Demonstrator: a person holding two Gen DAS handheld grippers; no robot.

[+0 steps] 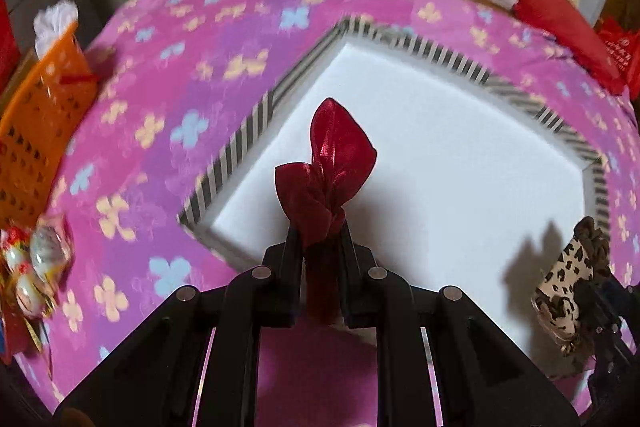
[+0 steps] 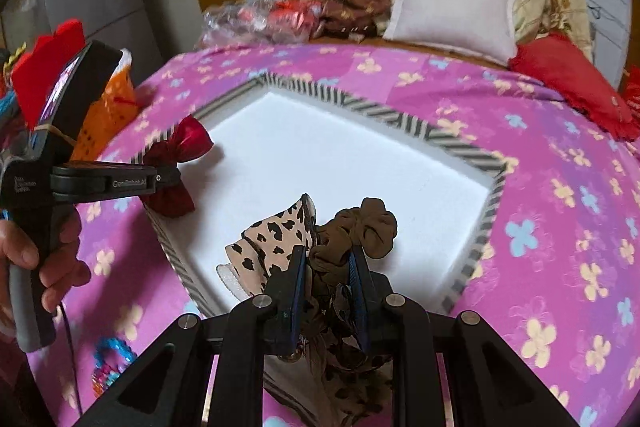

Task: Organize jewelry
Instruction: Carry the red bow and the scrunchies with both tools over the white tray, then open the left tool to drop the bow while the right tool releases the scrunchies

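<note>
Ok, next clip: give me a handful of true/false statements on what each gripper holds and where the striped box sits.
1. The left gripper is shut on a red bow. True.
2. The right gripper is open and holds nothing. False: its fingers pinch a leopard-print and brown scrunchie.
3. The striped box sits on a pink flowered sheet. True.
4. The box's white inside already holds several pieces. False: no item lies loose on the white inside in either view; both pieces are held over it.
5. An orange basket stands inside the box. False: it stands outside, off to the left, at the sheet's edge.
</note>
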